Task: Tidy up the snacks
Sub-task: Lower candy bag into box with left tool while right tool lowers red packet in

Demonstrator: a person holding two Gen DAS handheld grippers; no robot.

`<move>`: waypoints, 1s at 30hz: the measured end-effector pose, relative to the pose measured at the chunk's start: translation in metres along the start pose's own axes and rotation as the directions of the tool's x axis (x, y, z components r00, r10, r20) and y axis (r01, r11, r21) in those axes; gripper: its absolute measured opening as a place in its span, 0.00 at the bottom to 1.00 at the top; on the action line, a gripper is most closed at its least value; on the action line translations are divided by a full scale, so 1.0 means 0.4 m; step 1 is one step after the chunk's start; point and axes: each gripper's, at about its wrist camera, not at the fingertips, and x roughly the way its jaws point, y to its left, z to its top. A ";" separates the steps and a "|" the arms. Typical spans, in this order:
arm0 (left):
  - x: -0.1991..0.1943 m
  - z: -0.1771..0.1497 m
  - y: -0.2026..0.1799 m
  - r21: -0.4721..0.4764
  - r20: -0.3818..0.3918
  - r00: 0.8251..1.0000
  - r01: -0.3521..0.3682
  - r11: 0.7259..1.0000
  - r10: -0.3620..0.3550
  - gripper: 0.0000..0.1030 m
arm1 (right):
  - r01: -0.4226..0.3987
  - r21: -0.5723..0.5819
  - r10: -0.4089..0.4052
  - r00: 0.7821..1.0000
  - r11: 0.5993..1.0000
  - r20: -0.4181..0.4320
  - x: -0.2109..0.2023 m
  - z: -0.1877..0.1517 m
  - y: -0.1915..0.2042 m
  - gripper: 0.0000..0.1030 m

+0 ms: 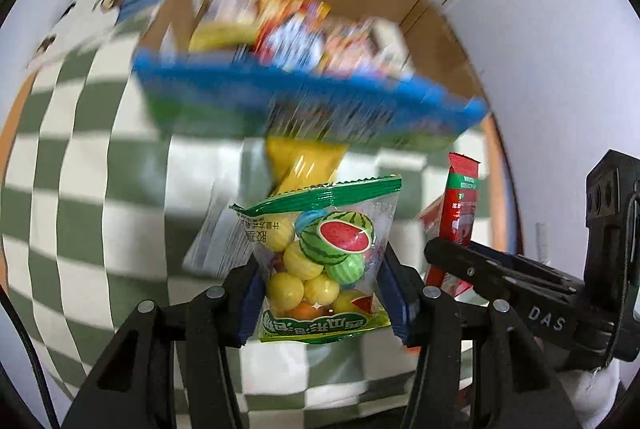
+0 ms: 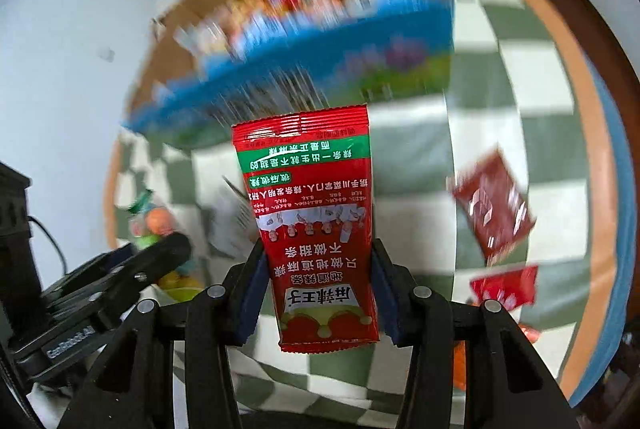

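In the left wrist view, the left gripper [image 1: 318,293] is clamped on a clear plastic bag of round watermelon gum balls [image 1: 320,261], probably for the blue-fronted cardboard snack box [image 1: 304,97] at 12 o'clock. In the right wrist view, the right gripper [image 2: 320,293] pinches a red foil spicy-strip packet [image 2: 316,225] by its sides; the box [image 2: 304,69] lies at 12 o'clock, loose red packets [image 2: 494,205] at 3 o'clock.

We see a clear, glossy plastic candy bag [image 1: 324,261] with a crimped green seal along its top edge; the gum balls inside look smooth and shiny. The red sachet [image 2: 316,225] is glossy printed film, also crimped at the top. Both grippers, the left gripper [image 1: 320,297] and the right gripper [image 2: 318,299], are matt black plastic with silvery metal pins at the joints and dull blue pads [image 1: 250,305] that look rubbery. The checked cloth [image 1: 100,189] under everything is soft, matt fabric, slightly creased. The box [image 1: 440,41] is plain brown cardboard inside, with a blue printed outer face. The dark red packet [image 2: 494,205] catches light like foil.
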 end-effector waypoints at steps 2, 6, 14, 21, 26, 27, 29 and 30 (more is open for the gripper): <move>-0.044 0.073 -0.004 0.015 0.034 0.999 0.010 1.000 -0.011 0.48 | -0.029 -0.001 0.029 0.999 1.000 0.035 -0.040 0.058 0.026 0.49; -0.074 0.198 -0.023 0.036 0.071 0.997 0.000 0.999 -0.003 0.48 | -0.007 -0.038 0.012 0.992 0.999 0.124 -0.112 0.167 0.089 0.49; 0.037 0.440 -0.003 -0.008 -0.020 0.999 -0.037 0.999 0.036 0.48 | 0.099 -0.042 -0.092 0.985 0.994 0.146 -0.112 0.433 0.113 0.49; 0.249 0.526 0.060 -0.092 -0.196 0.981 -0.013 0.996 -0.005 0.48 | 0.187 -0.006 -0.186 0.981 0.982 0.062 0.030 0.553 0.058 0.49; 0.350 0.517 0.076 -0.094 -0.280 0.960 -0.033 0.995 0.006 0.48 | 0.220 0.004 -0.220 0.975 0.976 -0.015 0.137 0.557 0.003 0.49; 0.364 0.513 0.076 -0.092 -0.293 0.956 -0.034 0.995 0.005 0.48 | 0.227 0.003 -0.227 0.974 0.974 -0.026 0.151 0.557 -0.004 0.49; 0.384 0.504 0.076 -0.089 -0.307 0.952 -0.035 0.995 0.006 0.48 | 0.237 -0.006 -0.237 0.970 0.971 -0.050 0.183 0.555 -0.018 0.49; 0.387 0.501 0.074 -0.086 -0.313 0.950 -0.039 0.996 0.010 0.48 | 0.242 -0.009 -0.242 0.969 0.970 -0.059 0.192 0.553 -0.022 0.49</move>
